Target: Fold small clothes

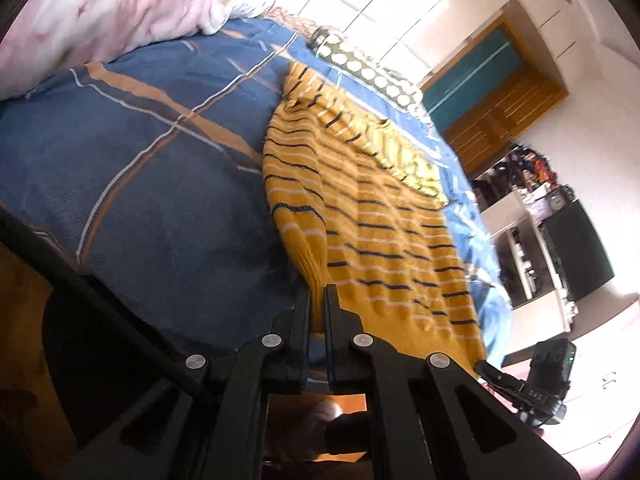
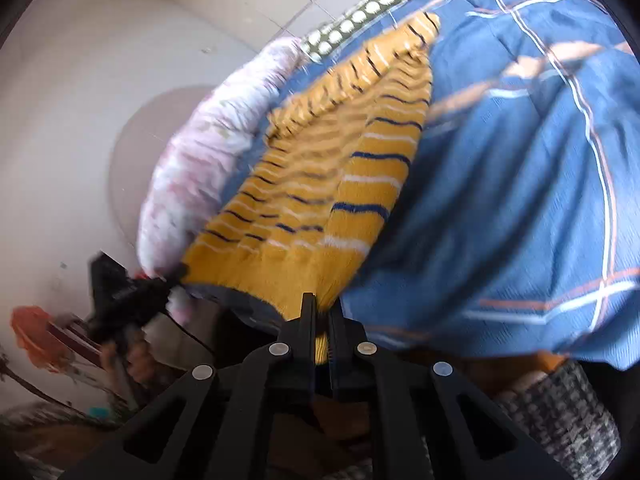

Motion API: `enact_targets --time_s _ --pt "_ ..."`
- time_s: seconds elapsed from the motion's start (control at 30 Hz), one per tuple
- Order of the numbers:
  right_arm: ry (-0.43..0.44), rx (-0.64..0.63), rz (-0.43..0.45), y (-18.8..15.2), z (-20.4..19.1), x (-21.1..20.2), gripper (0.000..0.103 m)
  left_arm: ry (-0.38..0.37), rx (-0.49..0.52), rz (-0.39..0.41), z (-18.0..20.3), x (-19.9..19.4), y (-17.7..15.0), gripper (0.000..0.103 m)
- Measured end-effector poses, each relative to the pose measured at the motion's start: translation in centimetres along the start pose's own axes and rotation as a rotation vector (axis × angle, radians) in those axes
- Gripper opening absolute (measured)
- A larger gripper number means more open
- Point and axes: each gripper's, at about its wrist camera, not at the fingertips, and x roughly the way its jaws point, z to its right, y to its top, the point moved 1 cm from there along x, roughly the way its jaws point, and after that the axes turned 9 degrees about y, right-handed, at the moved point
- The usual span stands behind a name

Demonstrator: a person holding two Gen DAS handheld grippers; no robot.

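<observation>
The left gripper point(image 1: 319, 300), at 6 o'clock in its view, has its fingers pinched on the ribbed hem of the mustard striped sweater point(image 1: 372, 216), which lies spread on the blue plaid bed point(image 1: 140, 152) toward 12 o'clock. The right gripper point(image 2: 322, 312) likewise clamps the sweater's hem at 6 o'clock.

I see a mustard-yellow knit sweater point(image 1: 380, 216) with thin navy and white stripes, its hem plain ribbed yellow. Under the sweater, the bedsheet point(image 1: 140, 168) is denim blue, crossed by white and tan-orange lines. Beyond the sweater lies an olive cloth point(image 1: 360, 62) with cream dots; beside that, a pink-and-white floral quilt point(image 1: 112, 4). Both black grippers point(image 1: 319, 300) point(image 2: 322, 304) frame my views.
</observation>
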Motion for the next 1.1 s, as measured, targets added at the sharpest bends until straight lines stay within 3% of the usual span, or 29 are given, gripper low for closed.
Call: enact_targets --time_s 0.1,0.3,0.47,0.57,0.67,0.77,0.83,0.93,1.07,1.1 --pt "0.010 0.009 0.011 1.5 0.5 0.2 0.006 0.009 -0.018 -0.001 -0.1 1.1 1.1 0.005" --pt "0.015 -0.072 0.049 7.0 -2.4 1.7 0.006 0.018 0.005 0.042 2.1 2.0 5.9 0.005" --pt "-0.013 -0.166 0.119 15.0 -5.5 2.6 0.006 0.045 0.047 0.134 5.8 2.8 15.2 0.005" --pt "-0.037 -0.187 0.163 21.4 -6.2 3.7 0.006 0.078 0.035 0.145 7.6 5.4 22.7 0.005" --pt "-0.141 -0.169 0.199 28.2 -4.5 6.4 0.005 0.156 0.052 0.147 9.1 9.7 28.8 0.005" --pt "-0.247 -0.087 0.195 33.3 -0.2 10.3 0.006 0.267 0.067 0.112 9.2 16.0 33.3 0.005" --pt "-0.331 -0.044 0.159 35.7 3.2 13.7 0.006 0.336 0.040 0.070 8.2 19.7 34.6 0.005" --pt "-0.390 0.014 0.105 37.5 7.6 17.1 0.007 0.278 -0.058 0.024 5.5 22.6 34.9 0.005" --pt "-0.298 0.133 0.124 39.2 11.3 17.6 0.007 0.229 -0.036 0.001 4.3 22.8 33.4 0.006" --pt "-0.281 0.156 0.131 39.5 11.8 17.4 0.007 0.228 -0.014 0.009 4.5 22.6 33.0 0.012"
